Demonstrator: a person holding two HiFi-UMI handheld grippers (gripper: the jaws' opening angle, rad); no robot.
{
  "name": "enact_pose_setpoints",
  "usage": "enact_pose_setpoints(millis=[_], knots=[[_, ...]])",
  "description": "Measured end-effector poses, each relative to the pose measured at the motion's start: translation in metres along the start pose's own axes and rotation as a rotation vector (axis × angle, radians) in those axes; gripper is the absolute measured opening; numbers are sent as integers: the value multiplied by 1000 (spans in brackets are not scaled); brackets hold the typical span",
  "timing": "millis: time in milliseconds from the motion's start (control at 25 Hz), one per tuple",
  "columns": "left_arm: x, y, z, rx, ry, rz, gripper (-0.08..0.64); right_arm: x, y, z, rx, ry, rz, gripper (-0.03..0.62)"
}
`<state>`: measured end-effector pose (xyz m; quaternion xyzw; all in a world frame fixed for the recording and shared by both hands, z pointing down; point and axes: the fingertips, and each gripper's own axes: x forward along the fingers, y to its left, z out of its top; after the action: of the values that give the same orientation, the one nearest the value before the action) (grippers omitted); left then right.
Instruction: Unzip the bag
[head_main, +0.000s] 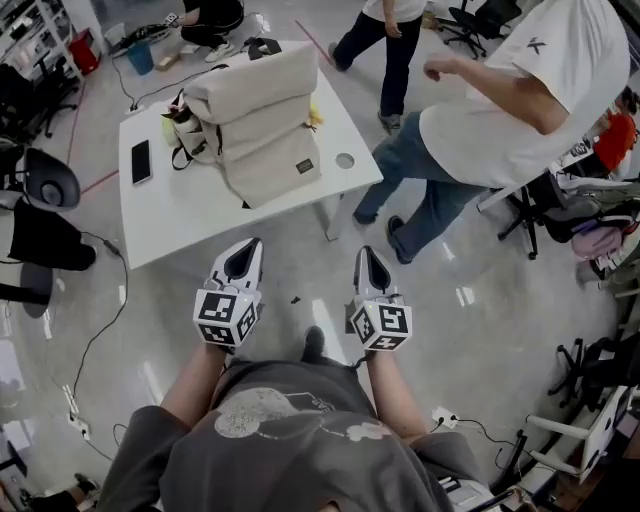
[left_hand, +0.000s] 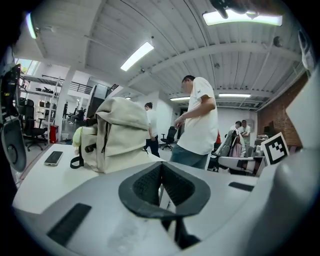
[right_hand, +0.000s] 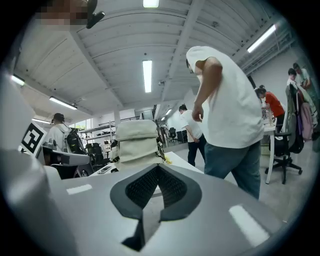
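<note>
The cream backpack sits on the white surface, well ahead of both grippers; its zipper is too small to make out. The step in hand looks like the approach. The left gripper and right gripper hang over the floor short of the near edge, each with jaws pressed together and empty. Next they must reach the bag, spread, and pinch the zipper pull. A black phone lies left of the bag. A person in a white T-shirt at the right corner may crowd the right side.
</note>
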<state>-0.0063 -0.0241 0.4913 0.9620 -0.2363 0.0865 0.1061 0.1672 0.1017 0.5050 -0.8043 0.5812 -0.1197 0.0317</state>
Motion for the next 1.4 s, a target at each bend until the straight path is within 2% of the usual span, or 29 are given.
enact_pose_setpoints(millis=[320,440,600,800,960,1080,1400], knots=[[32,-16,9,-30,-1,150,6,24,-59,11,12,54,95,0],[33,-21,13,-35,3,176,6,33,-70,13,28,65,107,0],[32,-22,18,-20,2,184,6,42,-70,12,44,69,125,0],[44,-14,17,-45,5,189,6,51,-67,11,25,88,141,0],[67,-8,16,-55,9,168,6,67,-79,11,18,98,115,0],[89,3,19,-64,5,149,6,87,-84,17,14,101,98,0],[145,36,30,-92,3,90,6,165,-69,42,-35,86,116,0]])
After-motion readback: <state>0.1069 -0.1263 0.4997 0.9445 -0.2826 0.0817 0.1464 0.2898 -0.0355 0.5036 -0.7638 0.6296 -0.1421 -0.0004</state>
